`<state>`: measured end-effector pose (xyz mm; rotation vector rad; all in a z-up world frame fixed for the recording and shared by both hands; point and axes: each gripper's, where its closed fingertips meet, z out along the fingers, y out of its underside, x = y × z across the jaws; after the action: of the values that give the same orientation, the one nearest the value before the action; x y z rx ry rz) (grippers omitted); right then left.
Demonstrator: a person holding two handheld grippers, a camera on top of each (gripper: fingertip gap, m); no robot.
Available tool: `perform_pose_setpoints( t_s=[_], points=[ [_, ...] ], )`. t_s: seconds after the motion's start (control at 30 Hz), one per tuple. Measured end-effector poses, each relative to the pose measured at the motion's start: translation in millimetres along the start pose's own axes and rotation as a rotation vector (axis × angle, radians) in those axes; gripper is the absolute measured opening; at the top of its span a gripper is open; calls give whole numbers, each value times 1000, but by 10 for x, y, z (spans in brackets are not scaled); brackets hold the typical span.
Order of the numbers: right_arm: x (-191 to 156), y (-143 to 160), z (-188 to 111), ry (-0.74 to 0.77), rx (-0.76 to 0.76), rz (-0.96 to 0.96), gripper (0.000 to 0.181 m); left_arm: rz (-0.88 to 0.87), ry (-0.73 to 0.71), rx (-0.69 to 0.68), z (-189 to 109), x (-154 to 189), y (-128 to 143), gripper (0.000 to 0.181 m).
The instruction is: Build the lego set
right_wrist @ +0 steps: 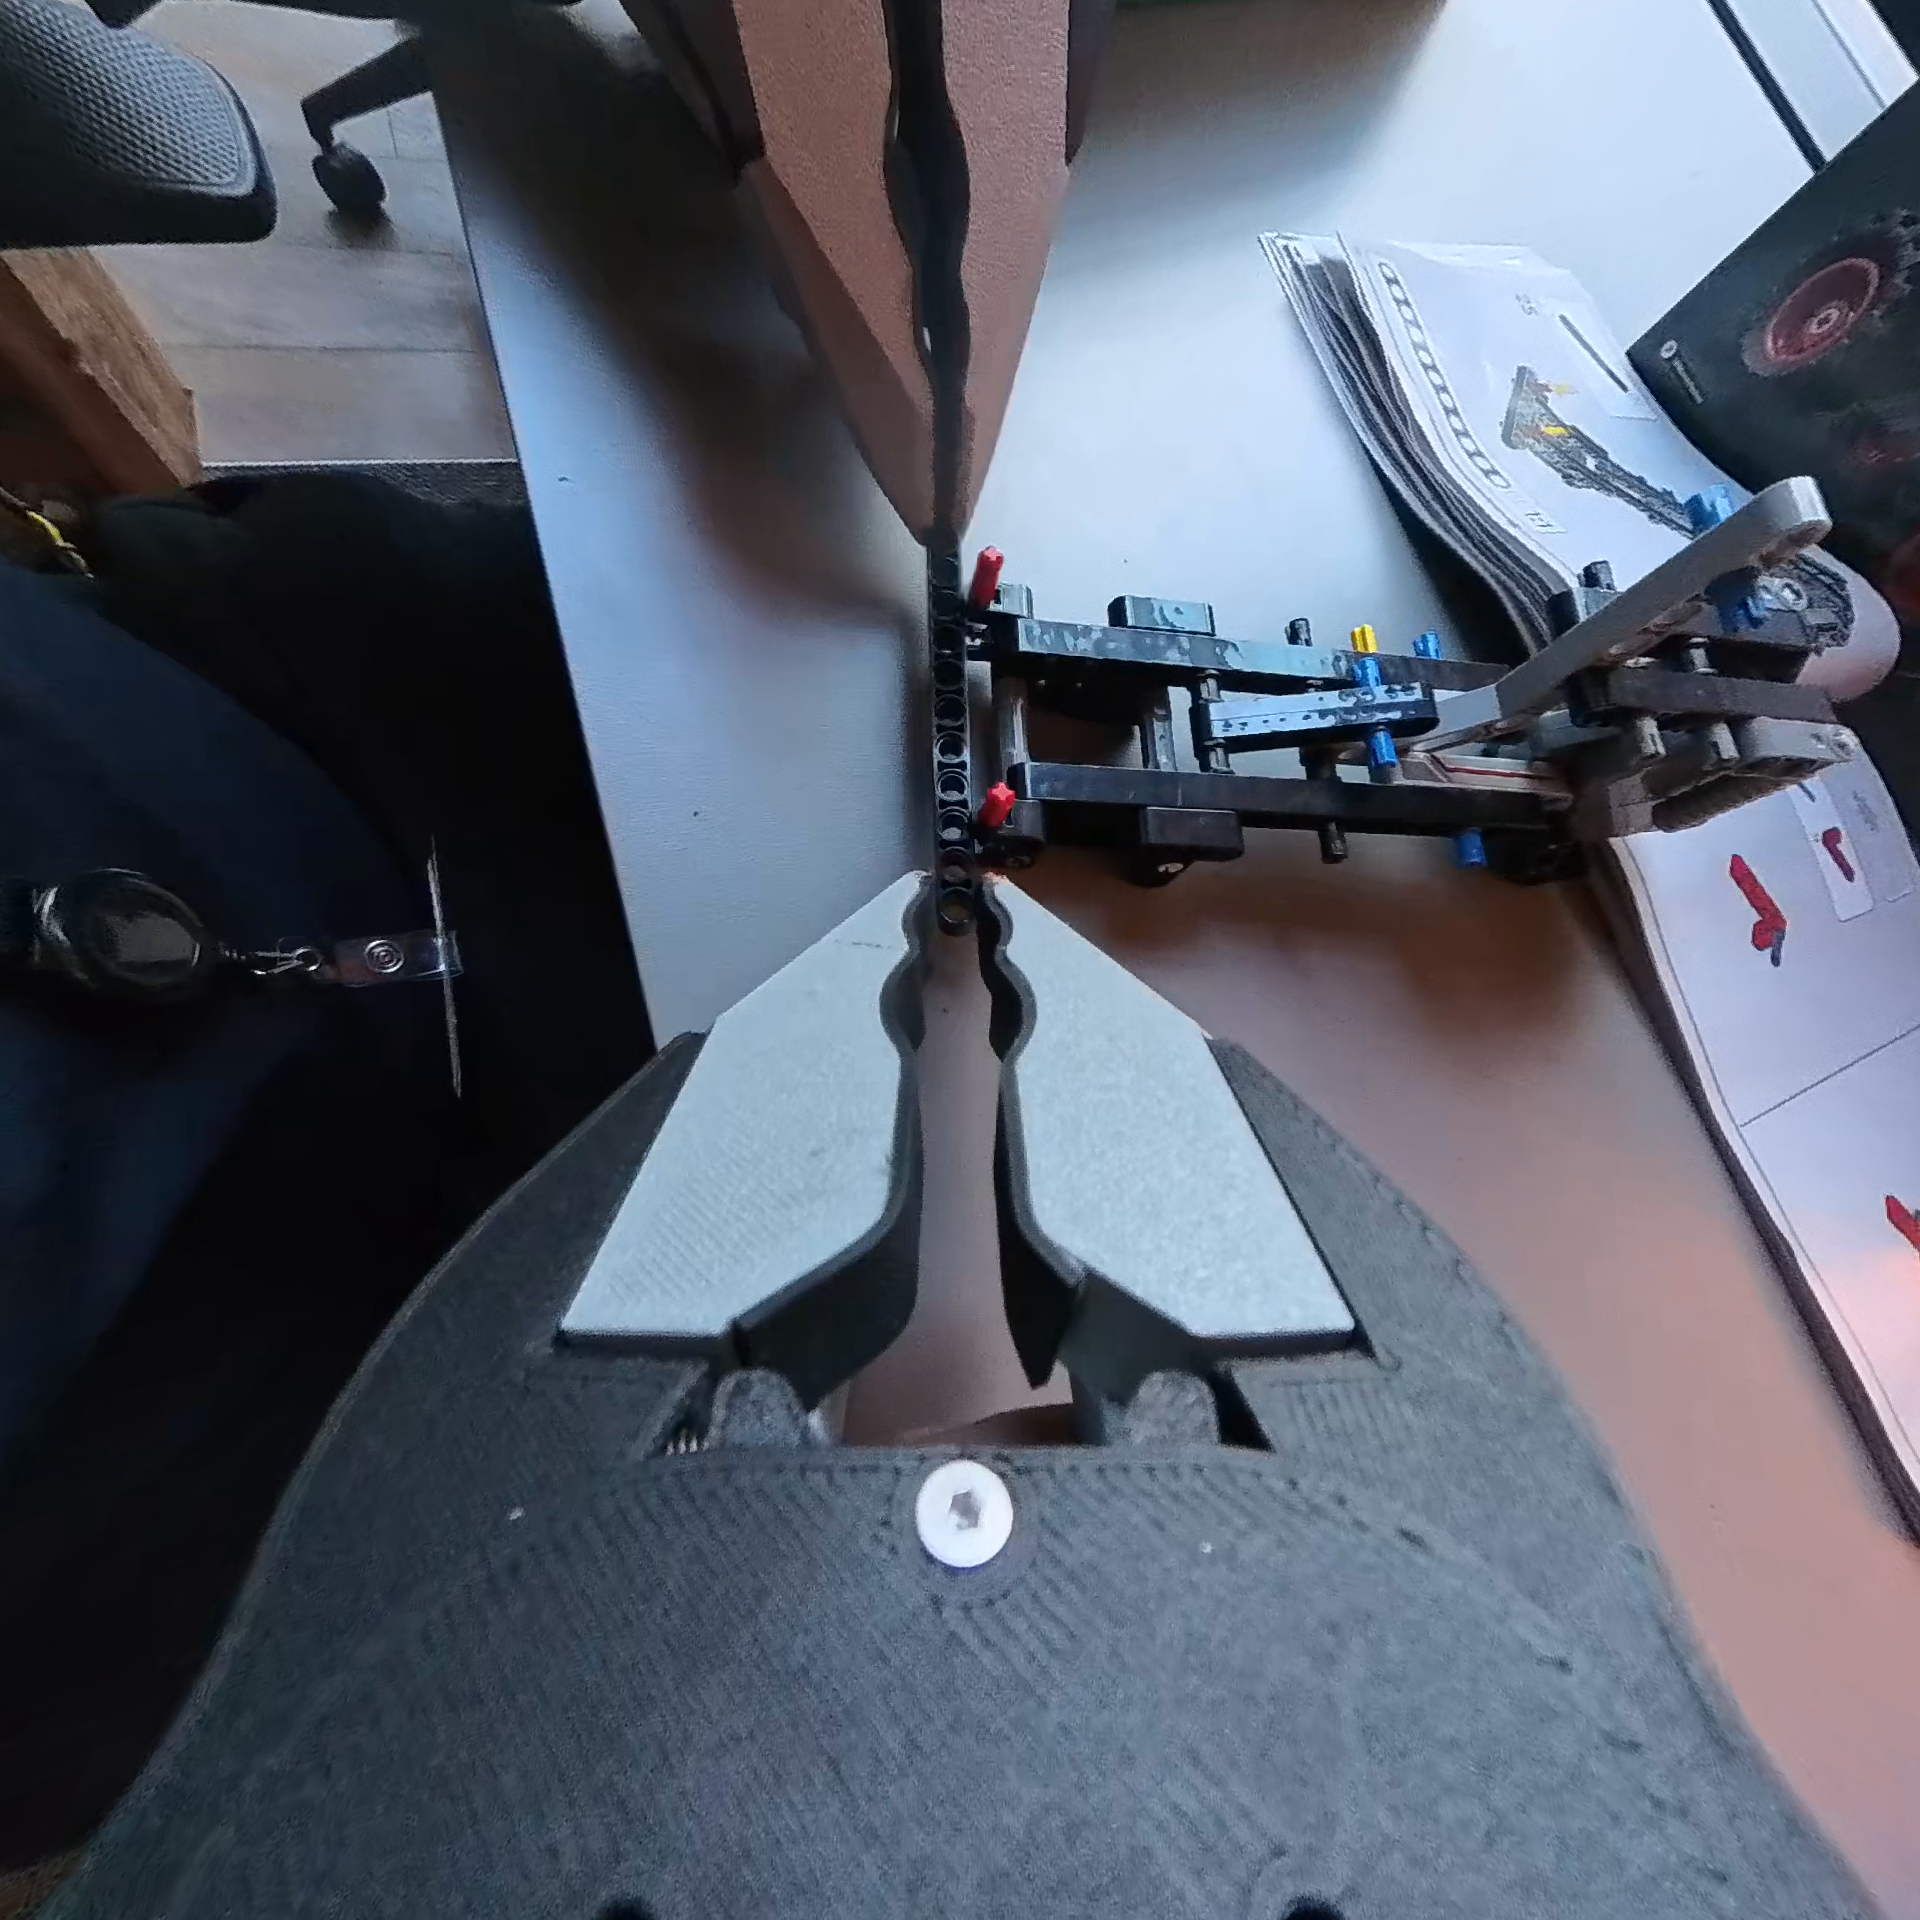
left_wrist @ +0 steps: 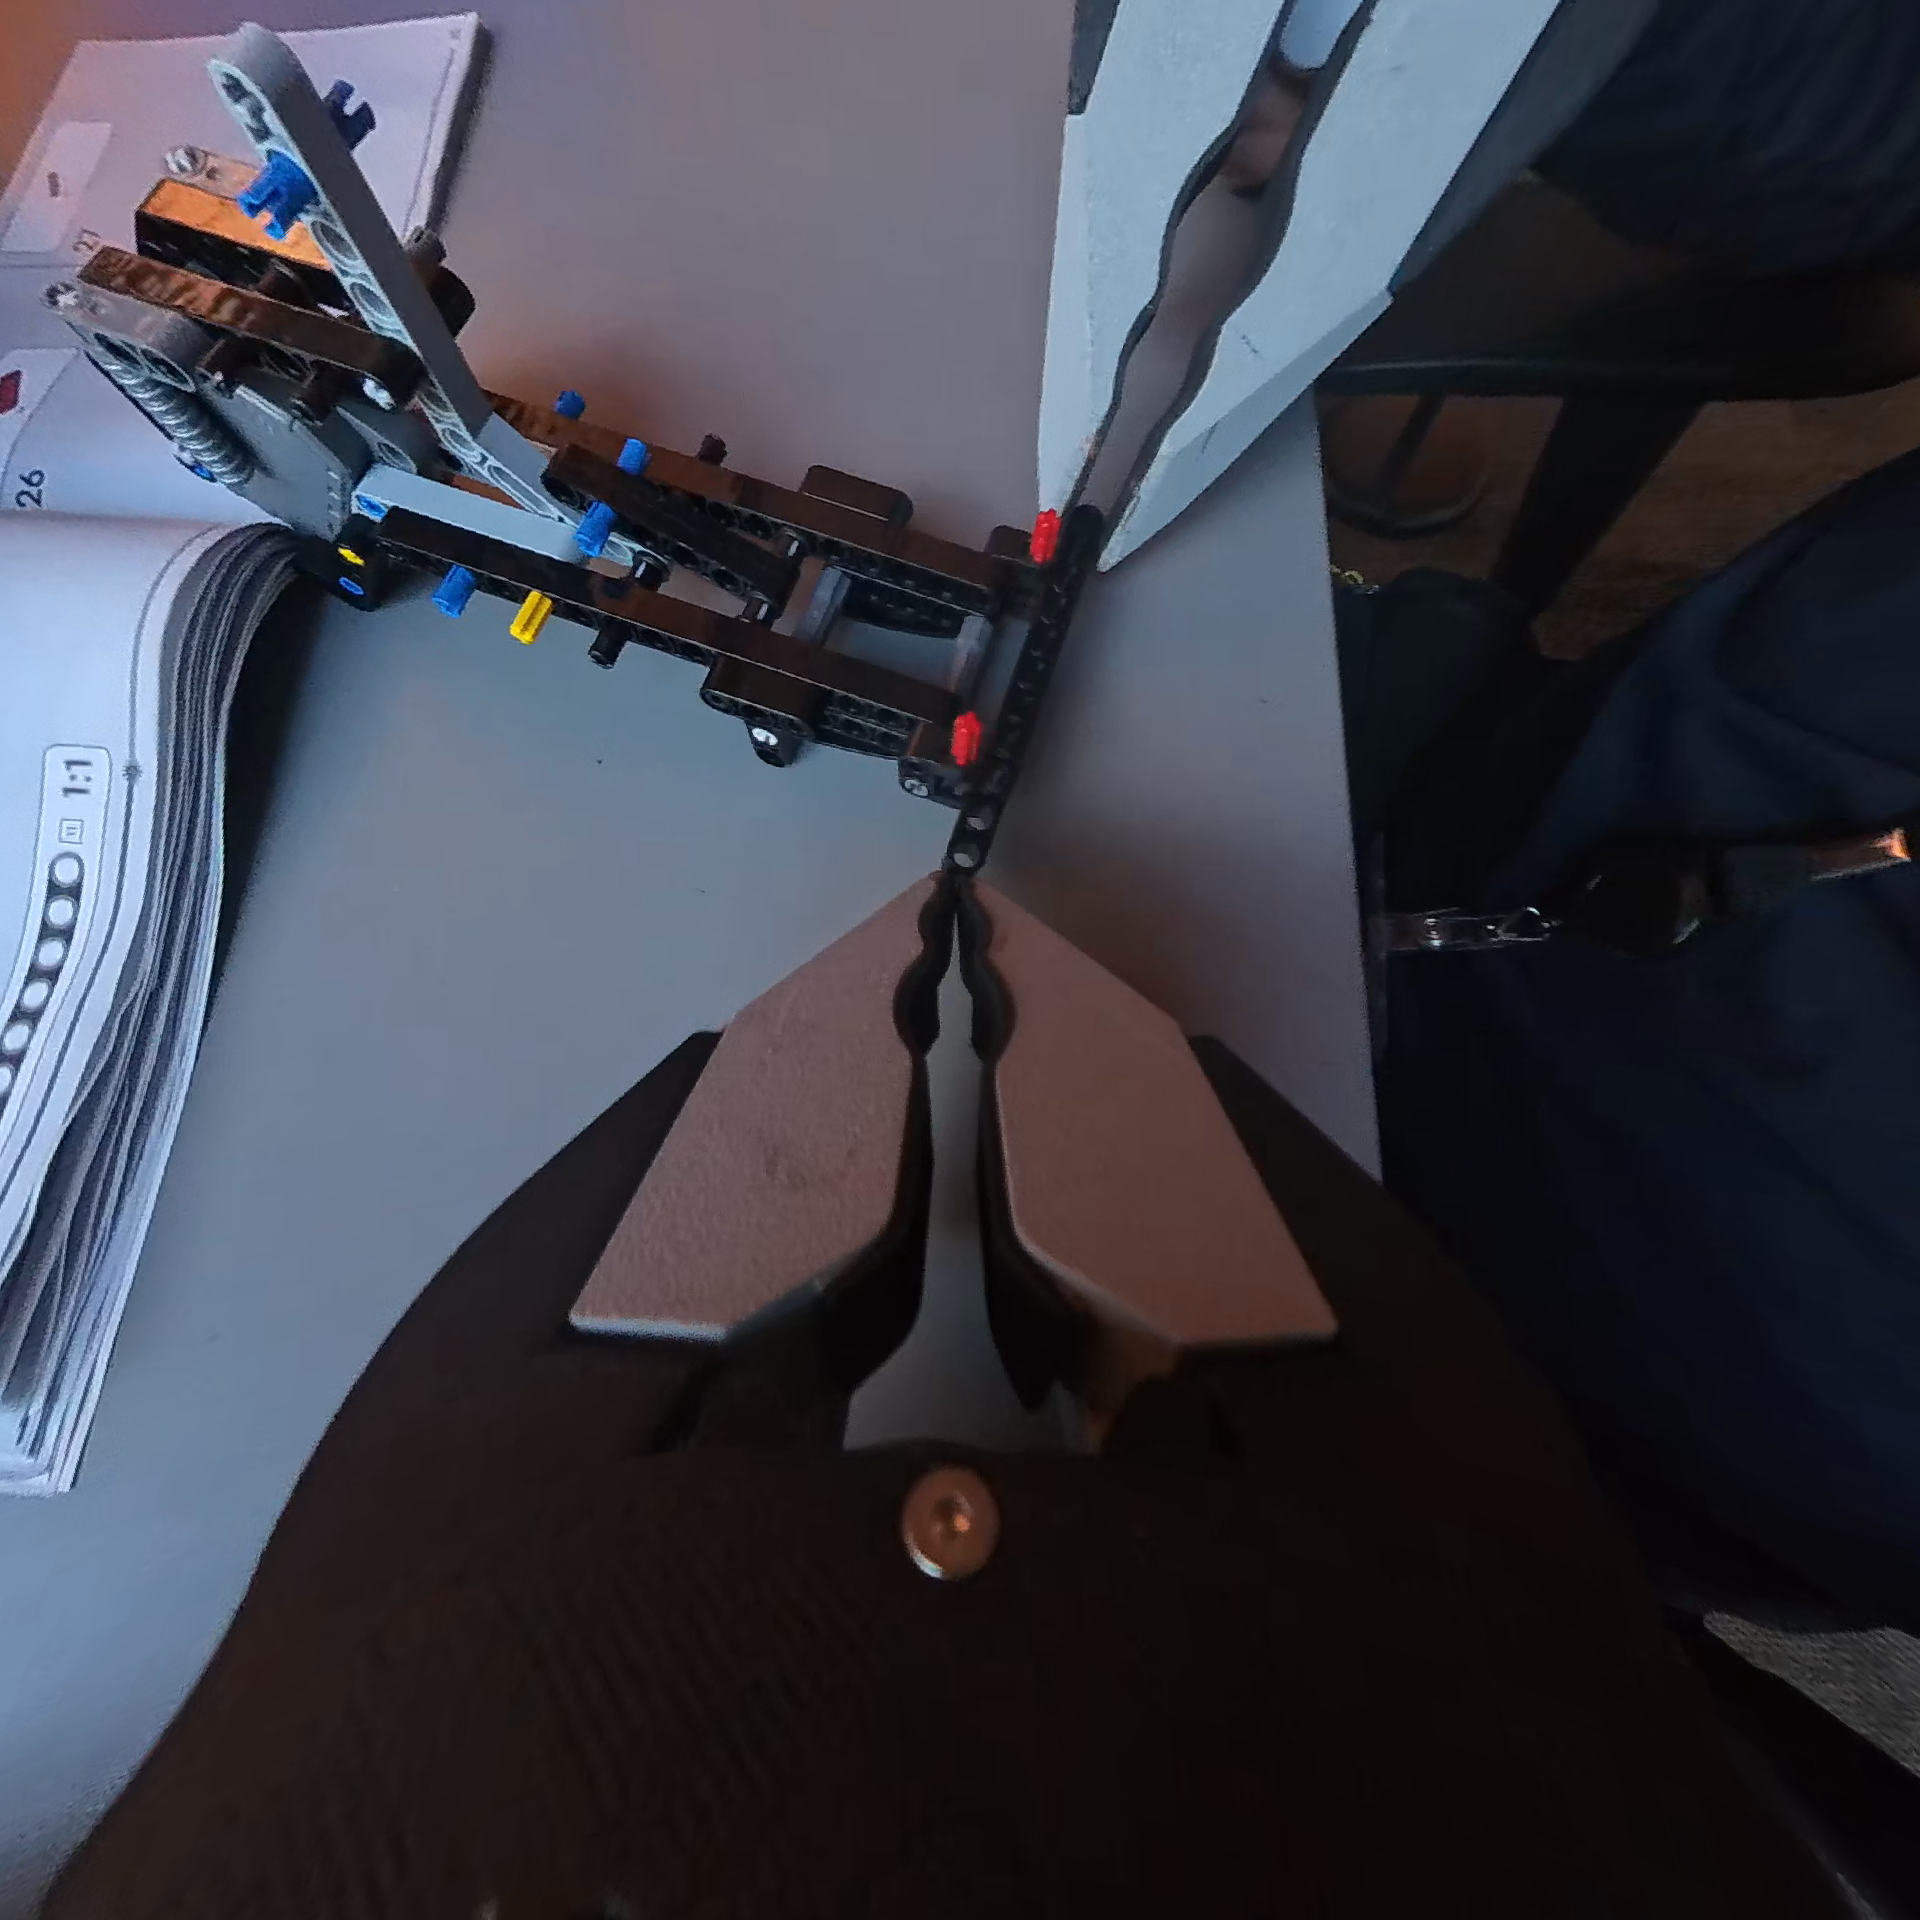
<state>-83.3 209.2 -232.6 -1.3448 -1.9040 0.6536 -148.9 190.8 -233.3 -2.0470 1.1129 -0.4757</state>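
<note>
A long black beam with holes (left_wrist: 1031, 665) is held at both ends, one gripper on each. My left gripper (left_wrist: 956, 891) is shut on its near end. My right gripper (left_wrist: 1086, 530) reaches in from the top and is shut on the far end. In the right wrist view, the right gripper (right_wrist: 956, 909) grips the beam (right_wrist: 948, 727) from below and the left gripper (right_wrist: 940, 525) from above. The beam lies across the end of the black and grey lego frame (left_wrist: 675, 582), against two red pins (left_wrist: 964, 738). The frame (right_wrist: 1299, 727) rests on the grey table.
An open instruction booklet (left_wrist: 104, 935) lies under the frame's far end; it also shows in the right wrist view (right_wrist: 1455, 395). A black box (right_wrist: 1818, 312) stands beyond it. The table edge (right_wrist: 582, 727) runs beside the beam, with a person's dark clothing and badge reel (right_wrist: 135, 935) past it. About 8 centimetres separates my left fingertips from my right.
</note>
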Motion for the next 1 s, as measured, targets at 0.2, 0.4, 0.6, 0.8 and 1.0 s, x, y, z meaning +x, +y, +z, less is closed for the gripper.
perform_pose_setpoints(
  t_s=[0.2, 0.4, 0.6, 0.8, 1.0],
  points=[
    [50, 25, -6, 23, -14, -11, 4, 10, -15, -9, 36, -25, -12, 0],
    [87, 56, 39, 38, -35, -41, 7, 11, -3, -6, 69, -11, -46, 0],
    [131, 71, 39, 58, -45, -85, 15, 5, 4, 0, 70, -13, -57, 0],
    [137, 63, 47, 69, -52, -155, 15, 1, 7, -4, 73, -15, -52, 0],
    [143, -17, -2, 64, 7, -170, 19, 2, 9, -1, 75, -16, -61, 0]
  ],
)
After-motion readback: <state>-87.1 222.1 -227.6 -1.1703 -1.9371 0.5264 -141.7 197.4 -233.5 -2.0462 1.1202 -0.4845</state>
